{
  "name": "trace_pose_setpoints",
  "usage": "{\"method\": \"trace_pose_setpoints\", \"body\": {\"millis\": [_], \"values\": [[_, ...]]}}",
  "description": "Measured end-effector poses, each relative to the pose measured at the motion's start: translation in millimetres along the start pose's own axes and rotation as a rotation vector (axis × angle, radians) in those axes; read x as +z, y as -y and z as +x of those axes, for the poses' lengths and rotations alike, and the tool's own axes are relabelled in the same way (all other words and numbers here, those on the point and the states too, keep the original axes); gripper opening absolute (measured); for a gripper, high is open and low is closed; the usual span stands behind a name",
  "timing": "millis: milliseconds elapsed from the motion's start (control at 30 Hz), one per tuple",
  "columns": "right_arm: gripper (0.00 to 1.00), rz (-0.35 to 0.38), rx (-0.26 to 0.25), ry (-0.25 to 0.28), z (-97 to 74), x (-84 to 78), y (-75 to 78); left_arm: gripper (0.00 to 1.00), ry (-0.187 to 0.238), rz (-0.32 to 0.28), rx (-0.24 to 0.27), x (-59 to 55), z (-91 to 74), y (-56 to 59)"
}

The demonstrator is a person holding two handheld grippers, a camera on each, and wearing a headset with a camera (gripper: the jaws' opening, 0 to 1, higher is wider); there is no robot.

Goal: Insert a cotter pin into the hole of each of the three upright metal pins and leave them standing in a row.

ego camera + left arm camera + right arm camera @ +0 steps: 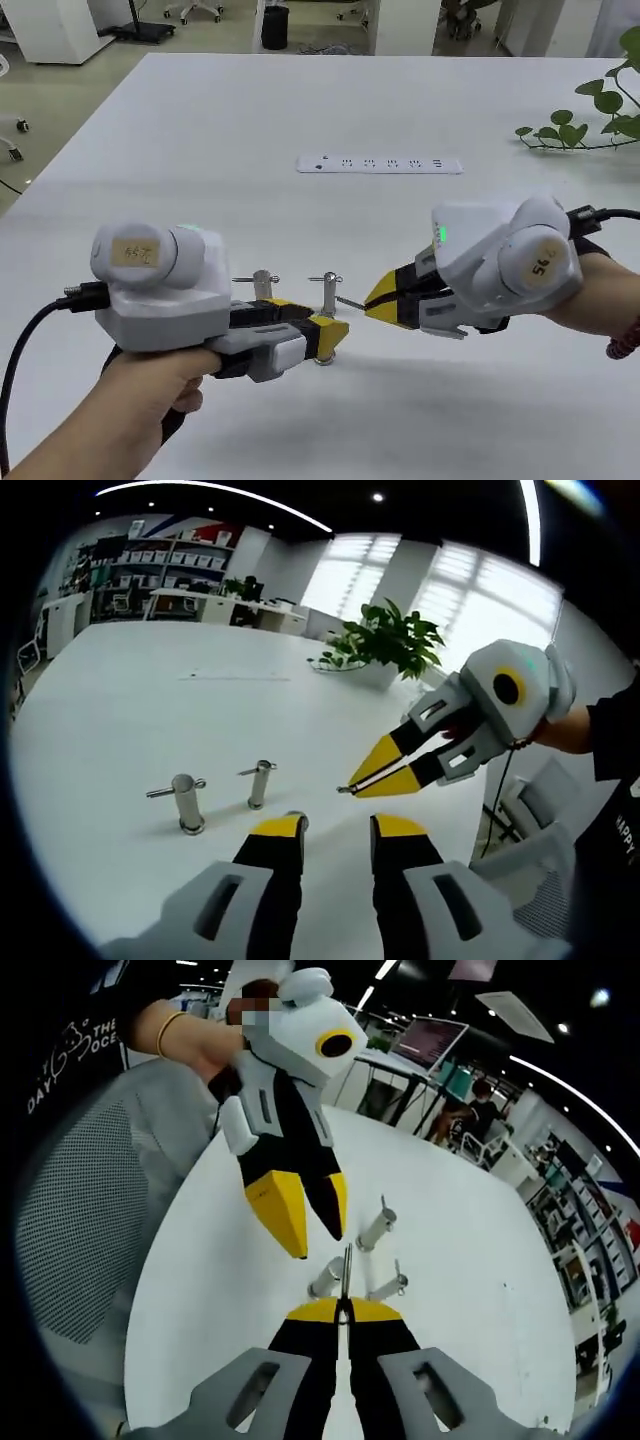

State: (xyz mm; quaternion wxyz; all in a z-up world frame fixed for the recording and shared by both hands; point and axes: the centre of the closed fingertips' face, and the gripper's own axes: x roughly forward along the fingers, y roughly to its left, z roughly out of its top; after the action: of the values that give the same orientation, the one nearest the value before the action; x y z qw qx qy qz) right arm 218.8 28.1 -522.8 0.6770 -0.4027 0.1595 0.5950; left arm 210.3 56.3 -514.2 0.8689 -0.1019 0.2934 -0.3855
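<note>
1. Right tool (372, 297): the jaws are pressed together on the tail of a cotter pin (346, 1272). Its free end points toward the left tool and stops just short of the bare pin.
2. Left tool (337, 825): the jaws are spread. The top of the bare pin shows just beside the inner face of one jaw; whether they touch cannot be told.
3. Bare pin (327, 290): it stands upright on the white counter (300, 110), near the person. Its cross-hole is too small to make out.
4. First finished pin (187, 802) and second finished pin (260, 783): both stand upright off to one side of the left tool, each with a cotter pin lying across its top (so two of the three appear done).
5. Step in hand, as judged: threading the last cotter pin.
   - Close the left tool low on the shaft, so the hole stays clear of the jaws and faces the right tool.
   - Hold the cotter pin level and in line with the hole.
   - Touch the tip to the mouth of the hole first, then push slowly.
6. Likely faults:
   - A slanted approach would press on the side of the shaft and tip the bare pin.
   - A sideways slide could knock its neighbours out of the row.
</note>
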Motion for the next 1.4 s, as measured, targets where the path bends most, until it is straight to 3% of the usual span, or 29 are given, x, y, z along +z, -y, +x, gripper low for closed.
{"method": "trace_pose_setpoints", "body": {"millis": [767, 967, 1400], "values": [[0.00, -0.087, 0.028, 0.014, 1.7, 11.6, -13.5, 0.07, 0.030, -0.139, -0.064, 2.8, 5.1, 13.6], [0.00, -0.100, 0.030, 0.017, 2.0, 14.5, -13.7, 0.01, 0.026, -0.145, -0.055, 0.8, 5.2, 11.1], [0.00, -0.118, 0.042, 0.006, 3.4, 12.8, -16.9, 0.00, 0.019, -0.165, -0.059, -1.7, 6.8, 12.9]]}}
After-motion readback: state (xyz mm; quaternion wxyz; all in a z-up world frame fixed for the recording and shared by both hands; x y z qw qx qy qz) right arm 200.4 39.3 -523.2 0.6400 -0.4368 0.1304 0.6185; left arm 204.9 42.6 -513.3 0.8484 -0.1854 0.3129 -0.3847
